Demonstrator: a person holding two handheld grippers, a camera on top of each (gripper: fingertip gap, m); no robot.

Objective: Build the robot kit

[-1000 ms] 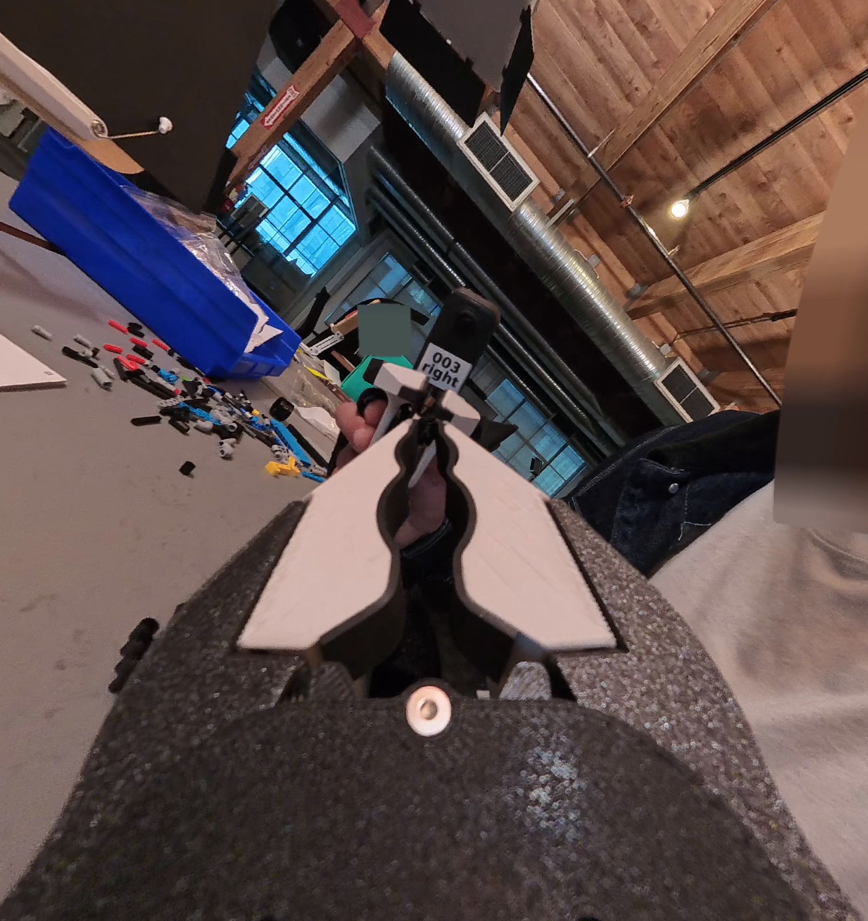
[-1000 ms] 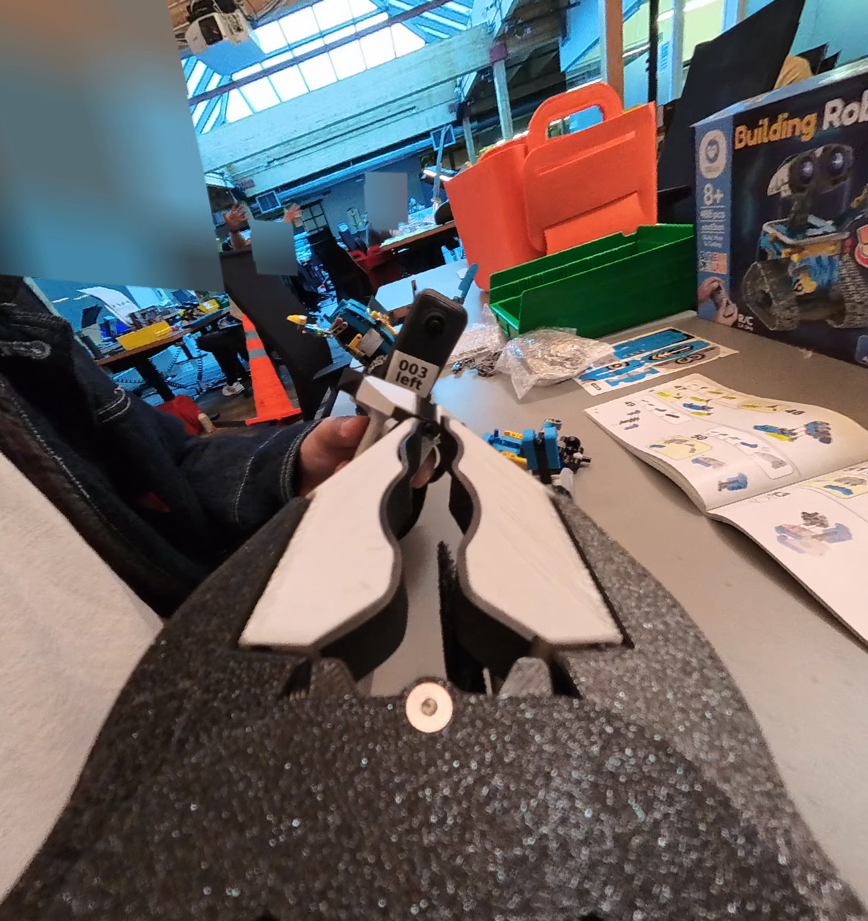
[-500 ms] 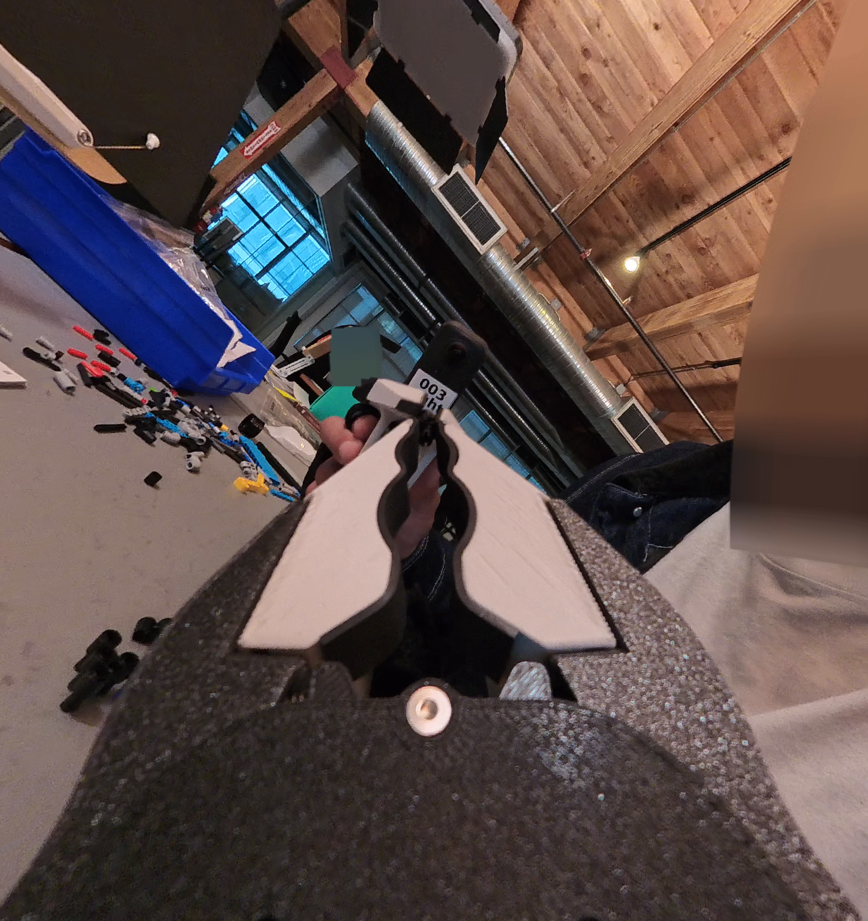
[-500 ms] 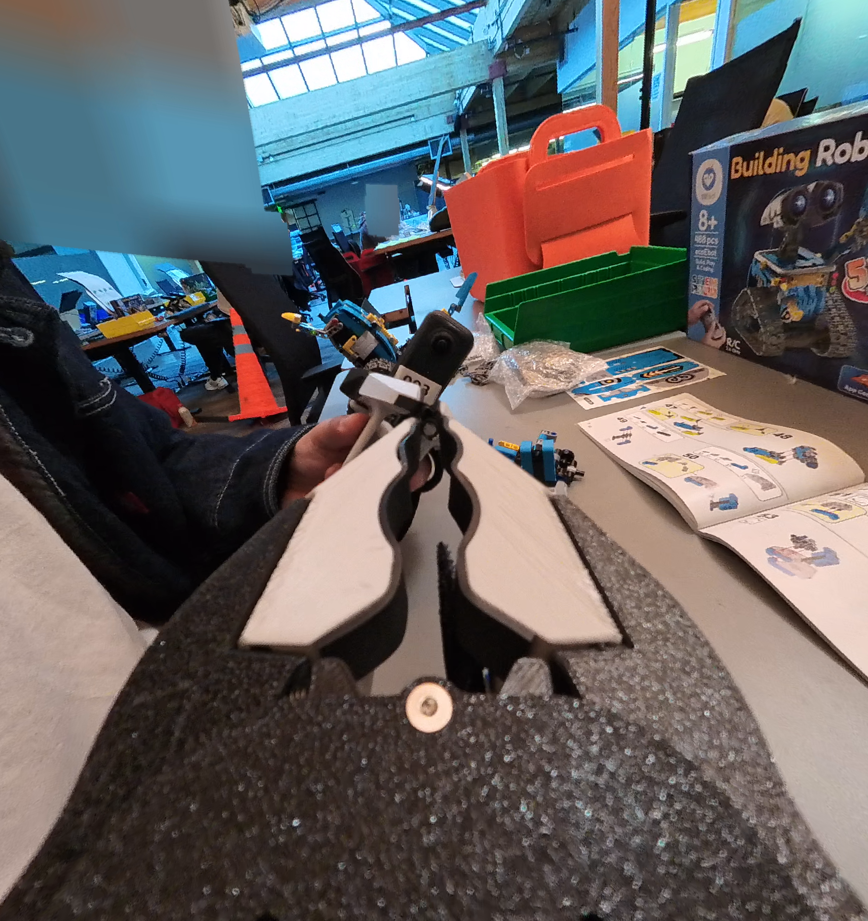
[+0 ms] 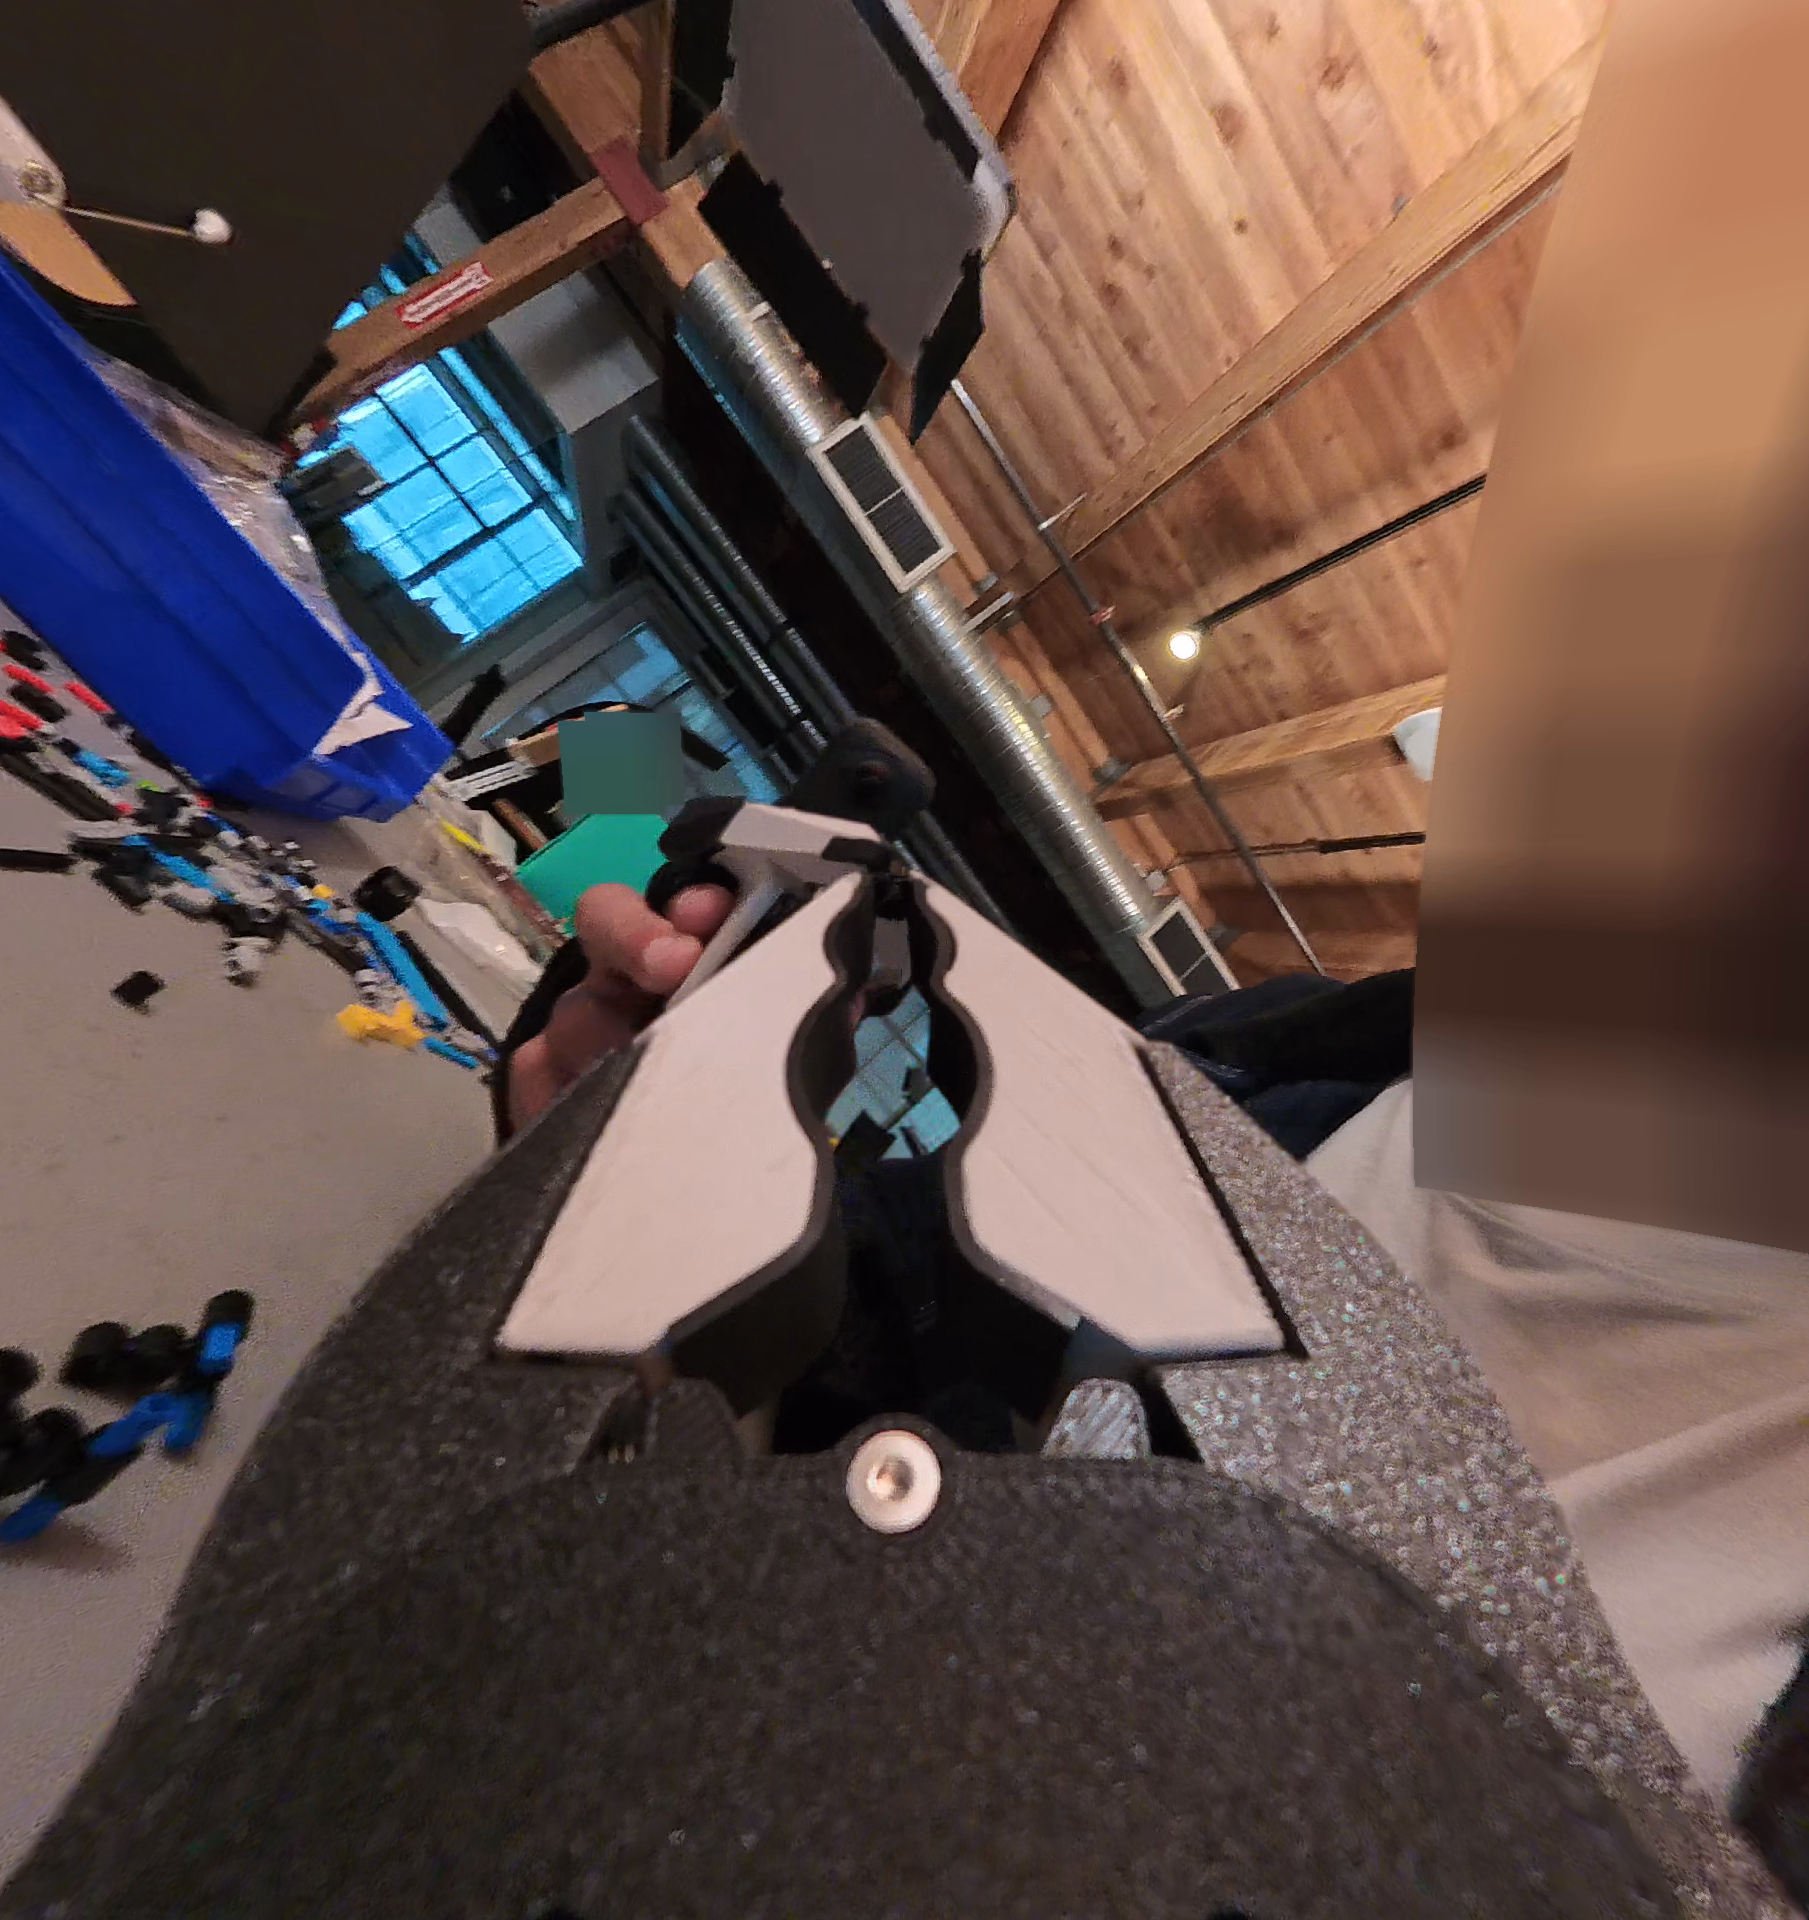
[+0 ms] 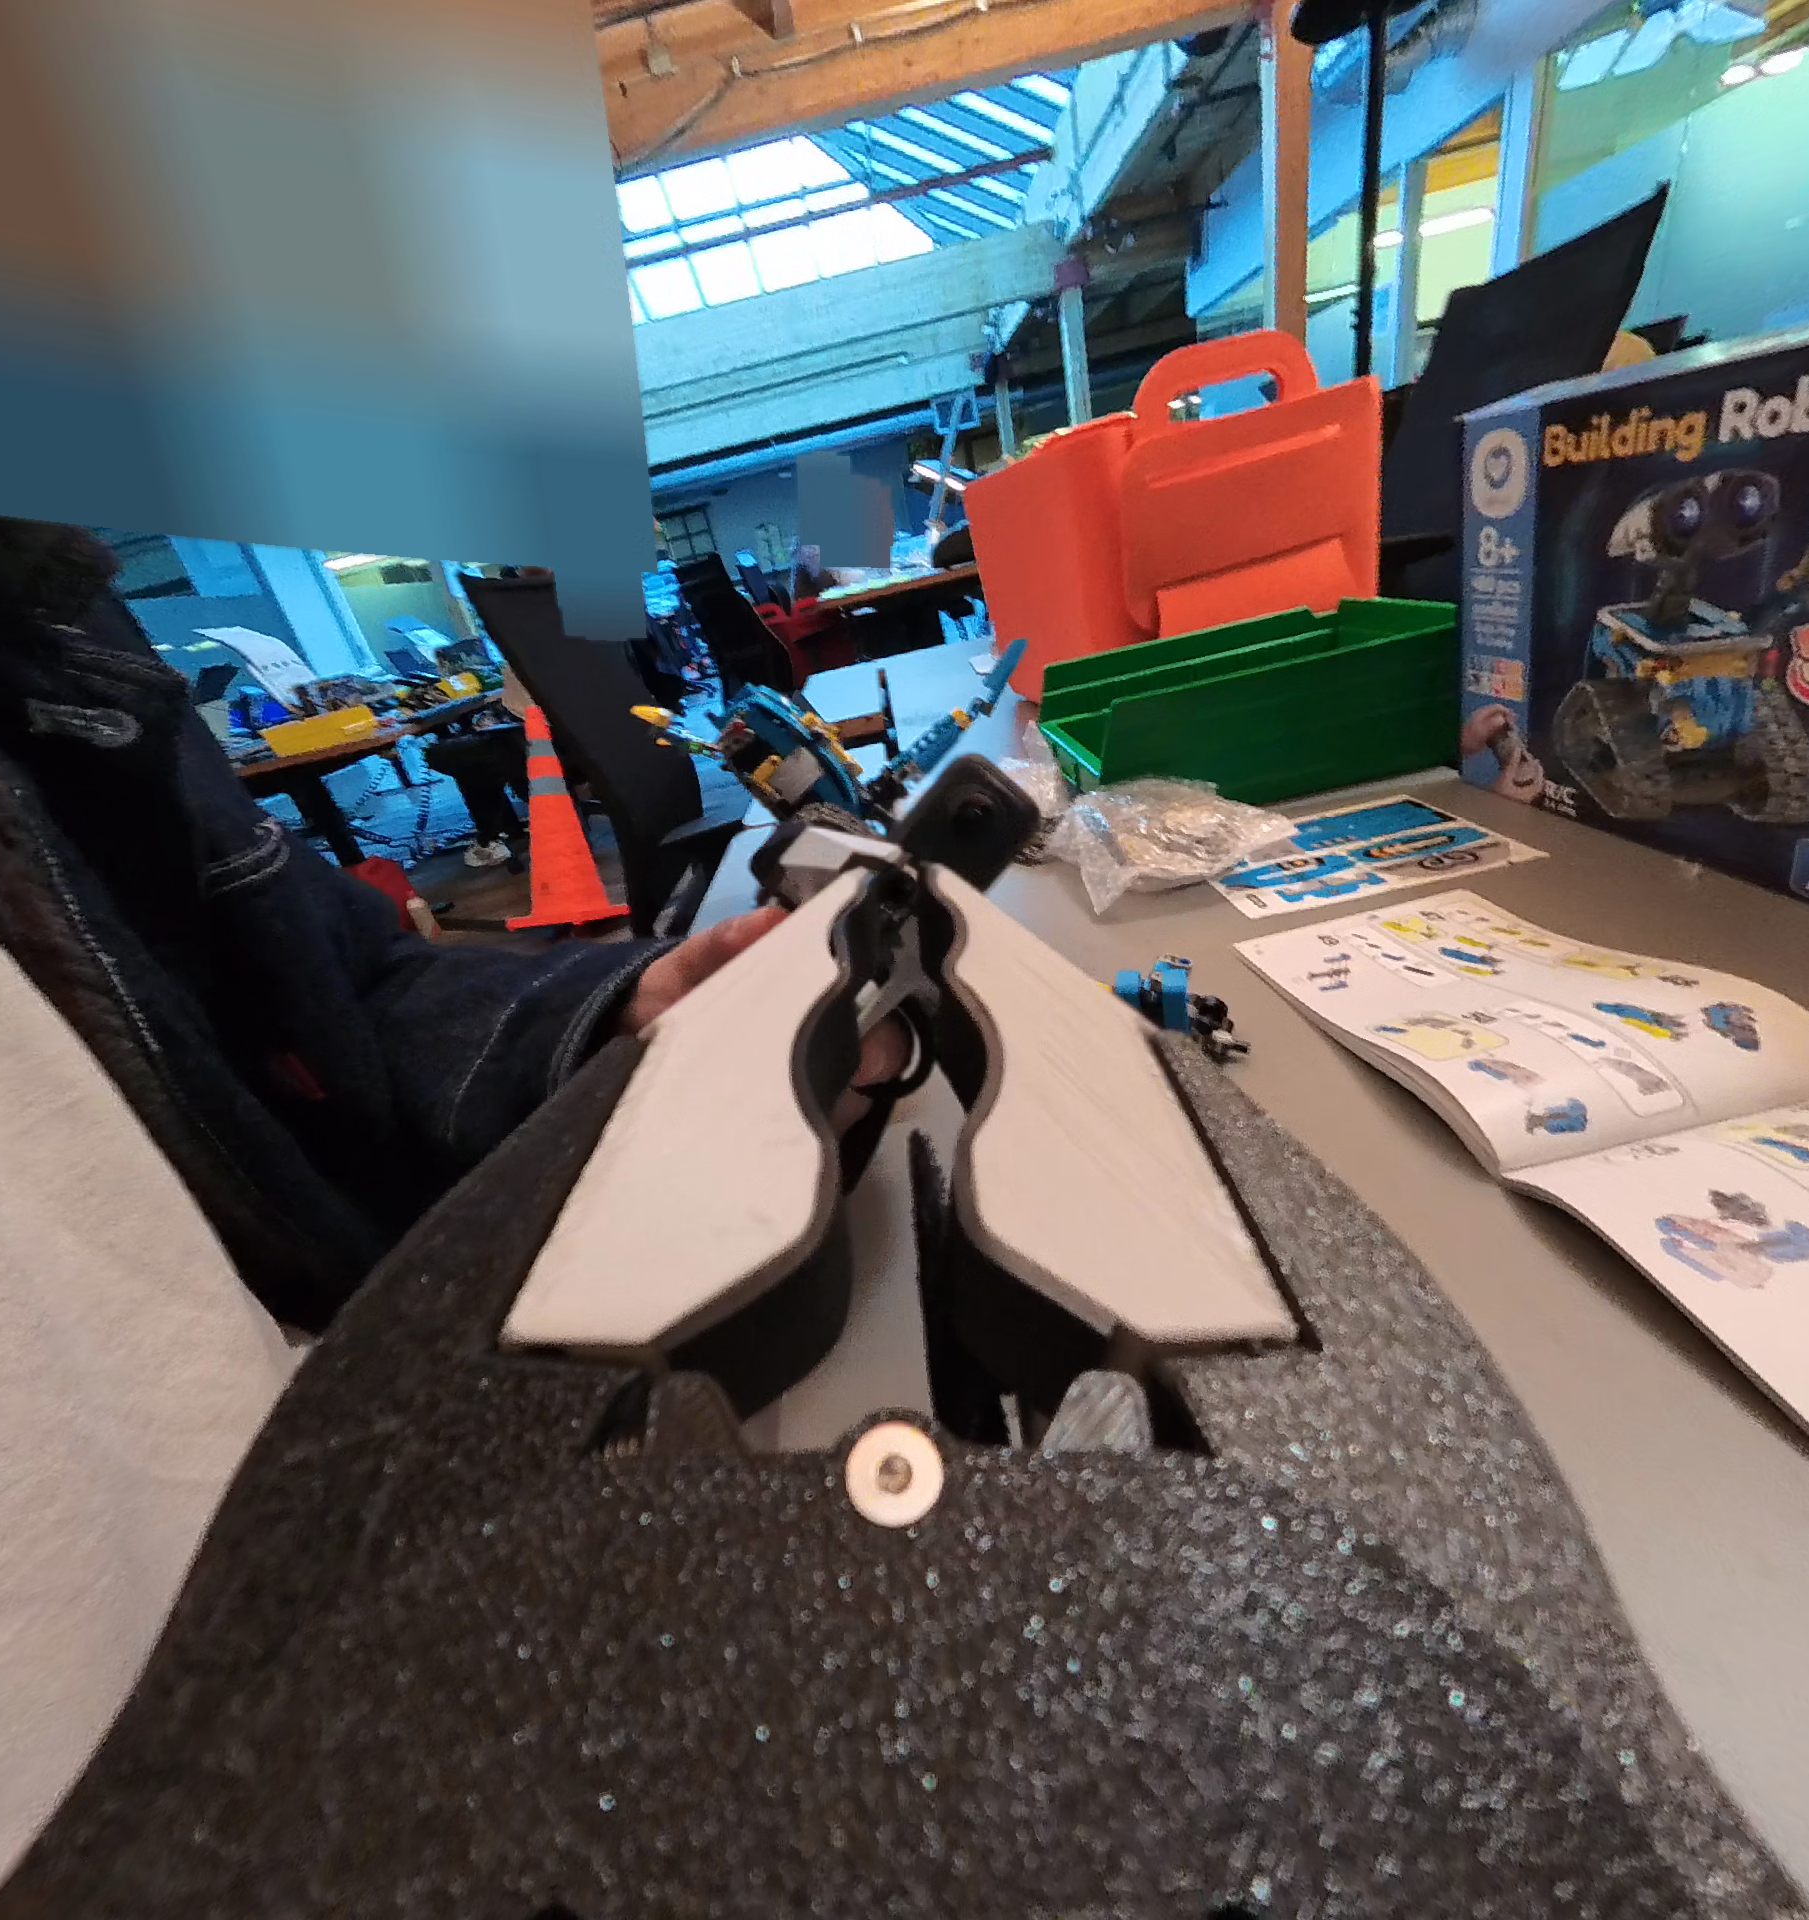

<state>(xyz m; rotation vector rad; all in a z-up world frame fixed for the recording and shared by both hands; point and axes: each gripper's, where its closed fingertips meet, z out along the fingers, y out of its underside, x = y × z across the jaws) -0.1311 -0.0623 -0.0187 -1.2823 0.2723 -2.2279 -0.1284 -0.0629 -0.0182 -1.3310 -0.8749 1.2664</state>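
Left gripper (image 5: 887,896) raised off the grey table (image 5: 152,1143), fingertips drawn together on a small dark piece (image 5: 892,902), tip to tip with the right gripper (image 6: 905,883), likewise closed on it. Person's hand (image 5: 609,987) just left of the tips. Left of the left gripper: loose bricks (image 5: 152,862), blue bin (image 5: 131,582). Right of the right gripper: open booklet (image 6: 1565,1049), green bin (image 6: 1253,686), orange case (image 6: 1180,520), toy box (image 6: 1658,613).
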